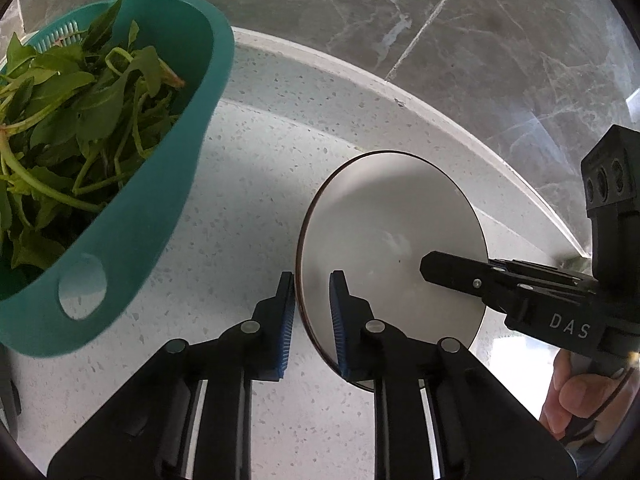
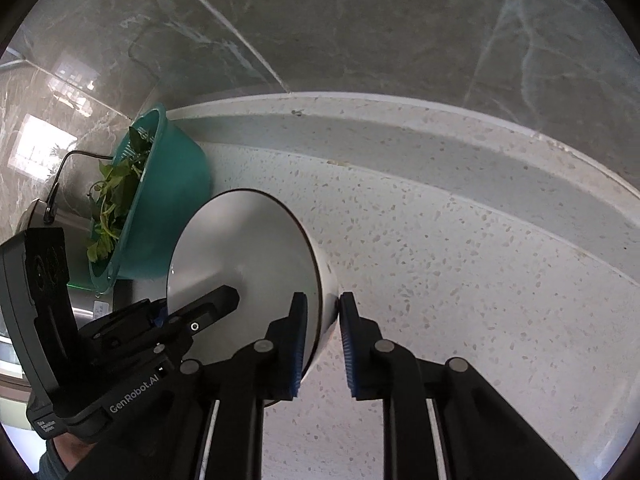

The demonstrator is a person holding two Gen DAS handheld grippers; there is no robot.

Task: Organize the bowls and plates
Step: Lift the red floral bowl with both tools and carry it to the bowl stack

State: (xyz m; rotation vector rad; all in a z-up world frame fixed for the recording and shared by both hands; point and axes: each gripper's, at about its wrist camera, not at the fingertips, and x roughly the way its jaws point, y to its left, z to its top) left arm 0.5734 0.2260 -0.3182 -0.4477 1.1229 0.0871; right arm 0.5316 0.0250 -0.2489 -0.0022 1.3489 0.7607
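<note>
Pinching white bowl rim: L gripper & R gripper, jaws nearly closed.

A white speckled worktop carries everything, with a low raised ledge of the same stone along its back edge against a grey marbled wall. A white bowl with a thin dark rim sits on it near the ledge. To the bowl's left stands a teal colander filled with leafy greens, just apart from the bowl.
</note>
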